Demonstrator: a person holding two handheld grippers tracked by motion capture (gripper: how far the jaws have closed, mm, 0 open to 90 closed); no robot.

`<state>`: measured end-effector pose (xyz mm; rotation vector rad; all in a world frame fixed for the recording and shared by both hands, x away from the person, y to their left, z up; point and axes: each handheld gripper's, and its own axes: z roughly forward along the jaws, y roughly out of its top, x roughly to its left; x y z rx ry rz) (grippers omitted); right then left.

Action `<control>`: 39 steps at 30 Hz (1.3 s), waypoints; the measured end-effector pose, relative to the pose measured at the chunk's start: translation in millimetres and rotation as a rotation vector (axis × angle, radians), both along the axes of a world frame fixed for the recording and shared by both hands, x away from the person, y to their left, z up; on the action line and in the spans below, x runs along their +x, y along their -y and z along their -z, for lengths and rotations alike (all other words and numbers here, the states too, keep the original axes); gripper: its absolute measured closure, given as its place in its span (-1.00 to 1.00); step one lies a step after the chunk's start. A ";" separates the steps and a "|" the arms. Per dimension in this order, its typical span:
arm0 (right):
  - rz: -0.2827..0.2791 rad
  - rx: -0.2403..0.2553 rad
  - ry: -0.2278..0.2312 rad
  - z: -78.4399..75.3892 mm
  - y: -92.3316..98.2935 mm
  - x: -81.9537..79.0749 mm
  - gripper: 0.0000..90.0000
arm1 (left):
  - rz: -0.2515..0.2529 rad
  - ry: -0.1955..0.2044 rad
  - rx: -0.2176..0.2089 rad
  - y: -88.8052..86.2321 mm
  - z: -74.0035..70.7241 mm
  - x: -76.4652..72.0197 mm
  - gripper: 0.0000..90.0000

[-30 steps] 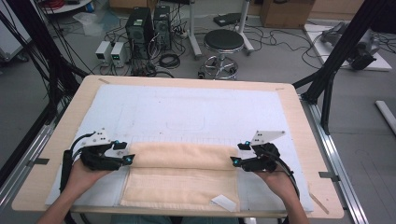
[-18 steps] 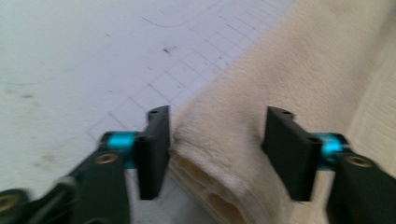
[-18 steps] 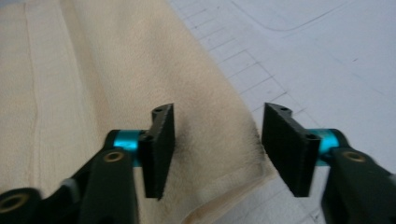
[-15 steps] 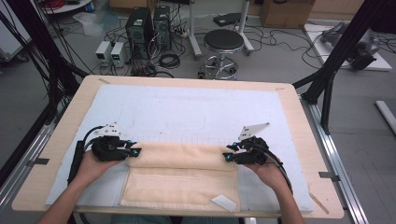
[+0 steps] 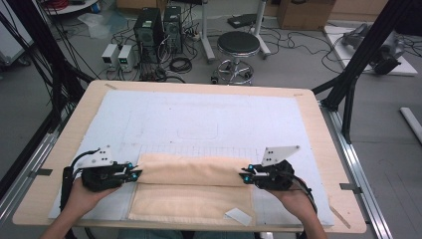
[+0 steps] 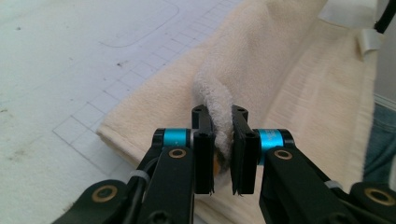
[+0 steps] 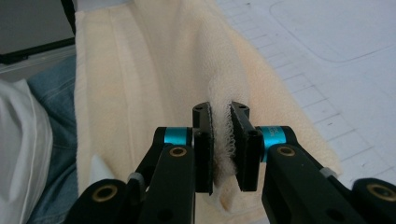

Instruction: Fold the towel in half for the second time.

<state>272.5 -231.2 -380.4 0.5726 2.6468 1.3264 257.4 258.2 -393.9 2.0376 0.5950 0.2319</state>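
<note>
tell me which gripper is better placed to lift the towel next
Neither alone: left gripper and right gripper have just closed on opposite ends of the towel, so both should lift together.

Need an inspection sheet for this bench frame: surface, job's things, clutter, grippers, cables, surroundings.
Surface: pale wooden table under a white gridded mat.
Job's things: cream terry-cloth towel, far edge folded toward the person, white tag at the near corner.
Clutter: nothing seen.
Grippers: left hand-held gripper and right hand-held gripper have just closed, each pinching a towel end.
Cables: black cable trails from the left one; more lie on the floor.
Surroundings: round black stool, black computer towers, black frame posts.
</note>
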 end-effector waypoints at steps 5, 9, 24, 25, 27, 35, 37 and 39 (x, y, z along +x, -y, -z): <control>-0.014 0.008 0.012 -0.3 3.5 -19.1 0.80 | 0.035 0.023 0.019 -1.8 -2.0 -22.9 0.84; -0.040 -0.001 0.027 -3.6 3.3 -34.2 0.80 | 0.048 0.027 0.031 -3.8 -0.3 -36.3 0.83; 0.037 -0.003 0.017 3.0 14.5 -36.5 0.21 | 0.010 -0.021 0.024 -7.3 6.7 -30.3 0.19; 0.053 -0.017 0.021 4.9 13.6 -30.7 0.19 | 0.003 -0.019 0.028 -4.9 7.1 -26.1 0.19; 0.088 -0.035 0.023 8.4 12.4 -20.3 0.13 | -0.014 -0.018 0.030 -0.4 7.9 -18.3 0.18; 0.170 -0.072 -0.015 27.1 3.3 26.4 -0.12 | -0.117 -0.036 0.077 15.0 15.8 30.4 -0.01; 0.185 -0.068 -0.028 30.1 1.8 34.1 -0.10 | -0.151 -0.045 0.076 16.2 18.1 41.7 -0.04; 0.188 -0.061 -0.046 31.9 1.5 41.6 0.03 | -0.170 -0.068 0.064 15.8 22.2 51.4 -0.05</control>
